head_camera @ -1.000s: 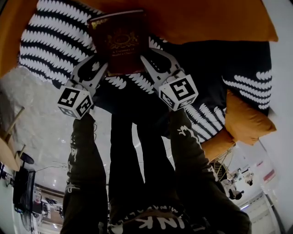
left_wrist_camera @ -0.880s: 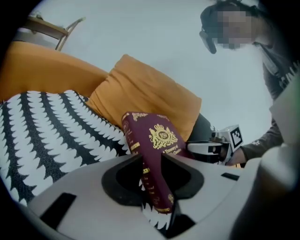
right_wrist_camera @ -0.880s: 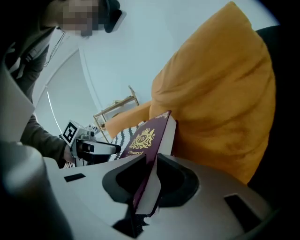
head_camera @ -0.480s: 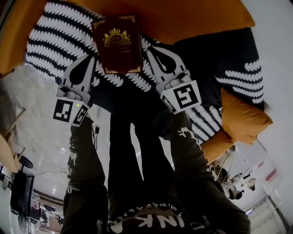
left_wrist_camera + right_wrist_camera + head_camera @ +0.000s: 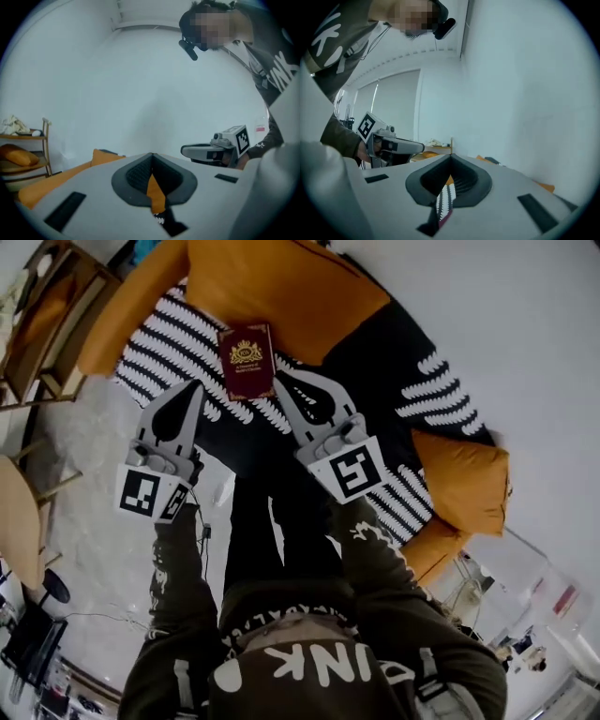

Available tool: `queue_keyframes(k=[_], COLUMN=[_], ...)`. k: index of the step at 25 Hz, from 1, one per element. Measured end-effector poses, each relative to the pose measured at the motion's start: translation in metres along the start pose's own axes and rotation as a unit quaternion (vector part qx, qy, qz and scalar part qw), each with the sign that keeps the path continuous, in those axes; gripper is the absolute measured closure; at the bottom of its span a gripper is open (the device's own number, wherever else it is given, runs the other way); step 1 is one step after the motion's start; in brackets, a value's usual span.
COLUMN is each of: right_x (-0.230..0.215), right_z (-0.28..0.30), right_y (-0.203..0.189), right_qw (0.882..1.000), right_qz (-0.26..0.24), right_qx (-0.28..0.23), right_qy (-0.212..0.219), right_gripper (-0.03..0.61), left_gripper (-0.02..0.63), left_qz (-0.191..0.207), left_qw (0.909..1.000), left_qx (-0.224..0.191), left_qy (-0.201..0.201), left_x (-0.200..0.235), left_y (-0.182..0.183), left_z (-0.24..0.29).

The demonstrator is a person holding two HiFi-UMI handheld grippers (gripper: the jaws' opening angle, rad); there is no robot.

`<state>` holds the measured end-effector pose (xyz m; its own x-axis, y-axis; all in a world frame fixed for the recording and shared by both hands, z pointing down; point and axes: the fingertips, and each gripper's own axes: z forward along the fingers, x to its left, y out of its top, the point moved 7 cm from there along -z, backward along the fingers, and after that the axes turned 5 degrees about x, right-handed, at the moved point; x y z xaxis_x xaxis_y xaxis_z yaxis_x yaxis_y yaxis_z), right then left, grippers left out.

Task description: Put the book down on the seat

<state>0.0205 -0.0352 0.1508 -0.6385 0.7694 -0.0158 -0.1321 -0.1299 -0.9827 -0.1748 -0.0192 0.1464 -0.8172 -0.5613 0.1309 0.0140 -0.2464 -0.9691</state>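
Observation:
The dark red book (image 5: 247,362) with a gold crest lies flat on the black seat with white leaf stripes (image 5: 169,334), just in front of the orange back cushion (image 5: 281,287). My left gripper (image 5: 195,388) is shut and empty, its tip a short way to the book's near left. On the book's near right, my right gripper (image 5: 281,379) is also shut and empty, close to the book's corner. Neither touches the book. In the left gripper view the jaws (image 5: 152,155) meet at the tip; the right gripper view shows the same (image 5: 450,157).
An orange cushion (image 5: 459,474) sits at the seat's right end. A wooden shelf (image 5: 37,315) stands at the far left and a round wooden table (image 5: 19,521) lies left of me. The person's legs (image 5: 281,521) stand before the seat on pale floor.
One second ago the book was up between the two open grippers. It now lies on the seat, both grippers have shut and drawn back from it.

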Motion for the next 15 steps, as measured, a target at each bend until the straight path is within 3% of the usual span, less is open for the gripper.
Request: queue_keyframes(k=[8,15], right_x=[0.063,0.099], right_z=[-0.114,-0.178], right_y=[0.149,0.210], right_qw=[0.997,0.992], right_qz=[-0.037,-0.071], right_qx=[-0.066,-0.101], right_qy=[0.005,0.007], right_gripper=[0.569,0.569], left_gripper=[0.609,0.609], left_qz=[0.064,0.102], left_qw=[0.9963,0.9910], left_qx=[-0.040,-0.067], left_qy=[0.043,0.054], left_x=[-0.116,-0.175], left_y=[0.138,0.198], left_z=[-0.096,-0.160])
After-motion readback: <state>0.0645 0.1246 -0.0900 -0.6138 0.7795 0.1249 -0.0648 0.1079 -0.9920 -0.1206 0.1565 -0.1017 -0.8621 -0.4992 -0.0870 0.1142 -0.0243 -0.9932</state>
